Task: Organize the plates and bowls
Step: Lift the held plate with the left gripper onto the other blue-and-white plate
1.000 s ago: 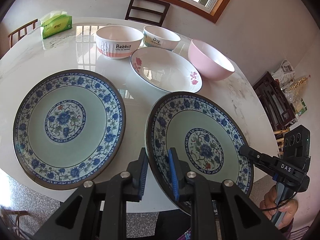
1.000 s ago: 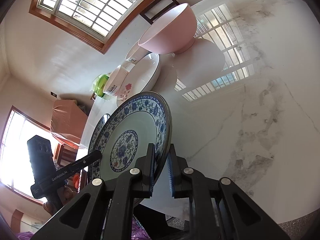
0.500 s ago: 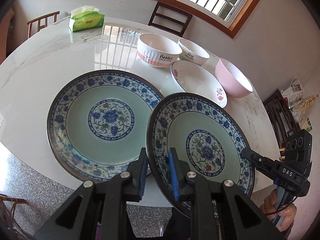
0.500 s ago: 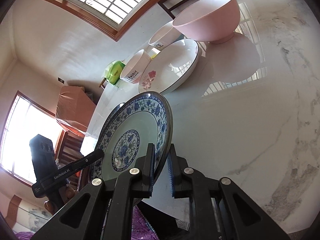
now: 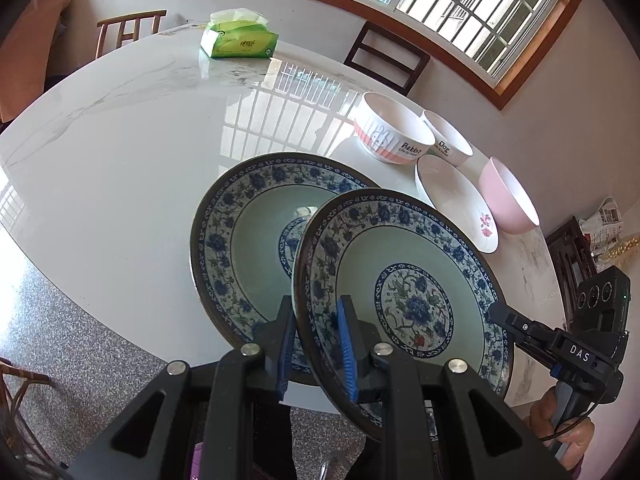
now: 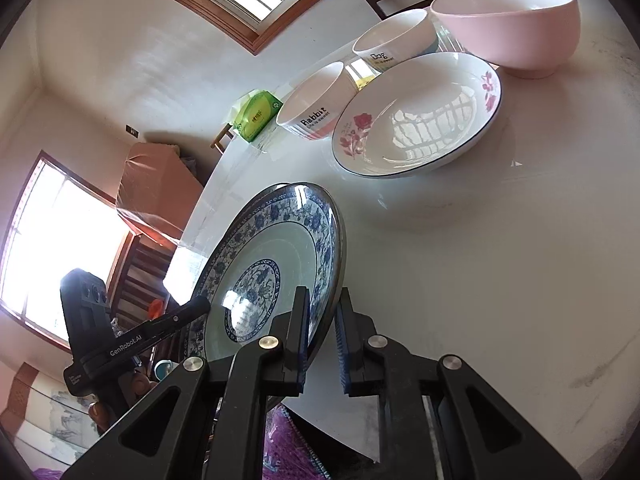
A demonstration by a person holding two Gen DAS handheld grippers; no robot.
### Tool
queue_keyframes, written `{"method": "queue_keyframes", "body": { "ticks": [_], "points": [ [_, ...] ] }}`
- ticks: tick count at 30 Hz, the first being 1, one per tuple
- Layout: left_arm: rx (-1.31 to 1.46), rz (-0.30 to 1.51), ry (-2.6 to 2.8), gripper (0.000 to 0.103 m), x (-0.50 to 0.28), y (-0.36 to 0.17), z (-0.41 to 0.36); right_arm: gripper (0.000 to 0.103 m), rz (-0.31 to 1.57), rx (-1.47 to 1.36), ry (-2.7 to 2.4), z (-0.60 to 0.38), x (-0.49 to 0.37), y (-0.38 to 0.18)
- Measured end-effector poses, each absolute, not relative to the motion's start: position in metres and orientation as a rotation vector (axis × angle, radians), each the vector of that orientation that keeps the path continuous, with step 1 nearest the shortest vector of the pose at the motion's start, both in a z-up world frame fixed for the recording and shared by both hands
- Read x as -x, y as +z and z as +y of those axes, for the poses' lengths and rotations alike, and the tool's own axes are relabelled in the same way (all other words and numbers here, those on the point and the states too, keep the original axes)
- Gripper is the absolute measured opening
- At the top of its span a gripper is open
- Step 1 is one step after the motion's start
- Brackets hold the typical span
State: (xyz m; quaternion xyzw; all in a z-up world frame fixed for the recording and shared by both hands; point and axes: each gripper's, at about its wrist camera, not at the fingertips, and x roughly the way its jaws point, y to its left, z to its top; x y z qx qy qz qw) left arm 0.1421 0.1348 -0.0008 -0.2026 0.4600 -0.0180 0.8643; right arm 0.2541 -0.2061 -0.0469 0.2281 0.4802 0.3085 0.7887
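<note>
Holding: the left hand-held gripper [image 5: 314,344] is clamped on the near rim of the lifted blue-patterned plate [image 5: 404,292], one blue pad above the rim and one below it
Second grip: the right hand-held gripper [image 6: 322,330] pinches the opposite edge of that same plate [image 6: 276,264], jaws drawn together on the rim
Lifted plate: raised off the tabletop [image 5: 120,152] and tilted, partly overlapping the matching plate; whether the two touch cannot be told
Matching plate: the second blue-patterned plate [image 5: 240,232] lies flat on the tabletop, just under and to the left of the lifted plate in the left wrist view
Floral dish: a white dish with pink flowers [image 6: 416,116] sits beyond the lifted plate, apart from it
Pink bowl: the pink bowl [image 6: 508,20] stands just behind the floral dish
Lettered bowls: the Rabbit bowl [image 5: 390,134] and the Dog bowl [image 5: 448,138] stand side by side, past the floral dish
Tissue pack: a green tissue pack [image 5: 240,38] lies at the far edge of the tabletop, well apart from the lifted plate
Person: a hand [image 5: 560,420] grips the handle of the right hand-held gripper, at the lower right of the lifted plate in the left wrist view
</note>
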Motion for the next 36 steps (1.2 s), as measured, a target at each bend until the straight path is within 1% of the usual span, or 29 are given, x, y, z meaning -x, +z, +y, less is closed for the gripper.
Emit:
{"method": "queue_keyframes", "body": {
  "ticks": [17,30,36],
  "points": [
    [0.469,0.945,0.034,0.021,-0.151,-0.012,0.184,0.013,1.058,-0.41,0.689,-0.155,-0.267,-0.045],
    [0.438,0.925,0.063,0.021,-0.161,-0.016,0.189,0.014,1.077,-0.375,0.676,-0.14,-0.27,-0.05],
    [0.39,0.911,0.084,0.023,-0.163,-0.018,0.185,0.014,1.077,-0.369,0.673,-0.136,-0.272,-0.051]
  ]
}}
